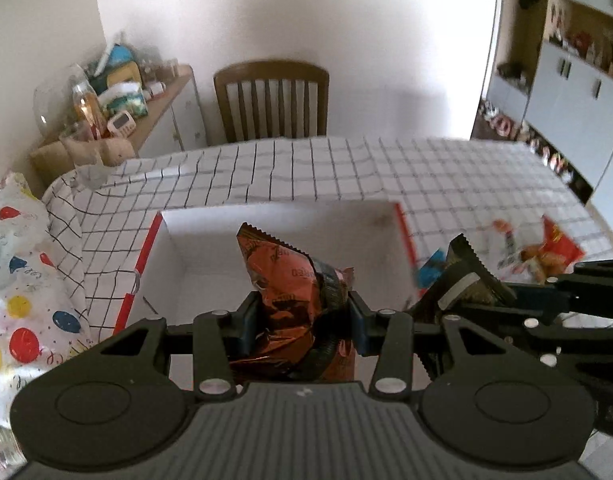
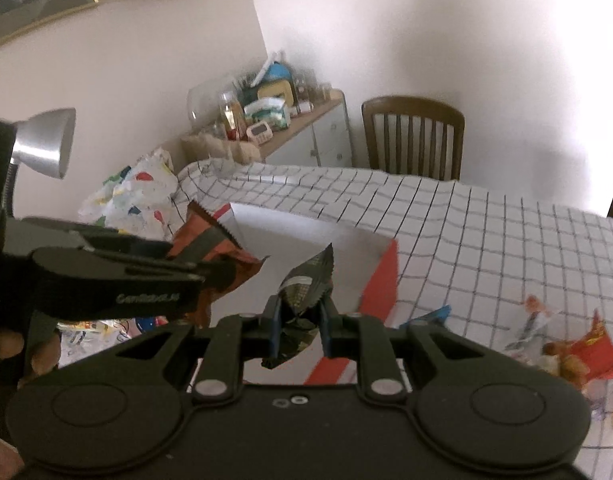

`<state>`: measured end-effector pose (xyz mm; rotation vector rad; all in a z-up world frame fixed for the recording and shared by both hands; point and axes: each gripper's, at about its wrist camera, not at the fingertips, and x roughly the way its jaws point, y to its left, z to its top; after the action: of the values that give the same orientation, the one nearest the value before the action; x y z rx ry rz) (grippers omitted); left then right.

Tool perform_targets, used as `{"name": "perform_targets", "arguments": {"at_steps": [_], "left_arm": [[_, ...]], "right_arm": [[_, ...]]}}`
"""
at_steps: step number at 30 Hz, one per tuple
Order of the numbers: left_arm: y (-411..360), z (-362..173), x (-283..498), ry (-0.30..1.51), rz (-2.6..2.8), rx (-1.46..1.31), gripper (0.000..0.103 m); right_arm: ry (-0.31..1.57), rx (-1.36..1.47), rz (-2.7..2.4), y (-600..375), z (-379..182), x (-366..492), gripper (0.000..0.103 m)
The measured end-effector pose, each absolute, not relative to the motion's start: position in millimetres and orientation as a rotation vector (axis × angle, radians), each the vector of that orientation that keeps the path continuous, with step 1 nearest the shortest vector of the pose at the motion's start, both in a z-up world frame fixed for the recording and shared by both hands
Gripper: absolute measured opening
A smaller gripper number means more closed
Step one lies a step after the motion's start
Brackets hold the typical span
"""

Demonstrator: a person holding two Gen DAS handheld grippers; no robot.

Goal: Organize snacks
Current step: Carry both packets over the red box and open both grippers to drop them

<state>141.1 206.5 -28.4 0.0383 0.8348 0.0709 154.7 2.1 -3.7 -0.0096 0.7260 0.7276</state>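
The left gripper (image 1: 302, 312) jaws pinch an orange snack bag (image 1: 282, 280); the right gripper (image 2: 298, 330) jaws pinch a dark snack bag (image 2: 304, 292). The white box (image 1: 274, 216) ahead looks empty. More snacks (image 2: 566, 356) wait on the desk (image 2: 486, 232).

orange packet (image 1: 282, 280) crumpled, over white box (image 1: 274, 216) | dark packet (image 2: 306, 292), perhaps upright

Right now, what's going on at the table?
A person is sorting snacks with two hand-held tongs. The left tongs are shut on a crinkled orange-brown snack packet, held above the open white box with red edges. The right tongs are shut on a smaller dark packet, also over the box. The box looks empty where its inside shows. More snacks, including a red packet, lie loose on the checked tablecloth to the right of the box.
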Motion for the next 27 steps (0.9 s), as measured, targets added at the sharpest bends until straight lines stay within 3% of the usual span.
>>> {"name": "perform_targets", "arguments": {"at_steps": [17,18,22,27], "left_arm": [[231.3,-84.4,167.0,0.986,-0.006,0.068,0.045],[231.1,-84.5,165.6,0.986,-0.007,0.073,0.047],[233.5,-79.8,159.0,0.951,-0.007,0.088,0.073],[235.1,-69.7,146.6,0.920,-0.013,0.084,0.073]], "right_arm": [[0.857,-0.041,0.571,53.5,-52.4,155.8,0.019],[0.860,-0.042,0.561,53.4,-53.8,154.9,0.020],[0.876,-0.030,0.545,53.4,-56.5,150.5,0.026],[0.872,-0.019,0.532,52.4,-53.3,145.4,0.038]]}}
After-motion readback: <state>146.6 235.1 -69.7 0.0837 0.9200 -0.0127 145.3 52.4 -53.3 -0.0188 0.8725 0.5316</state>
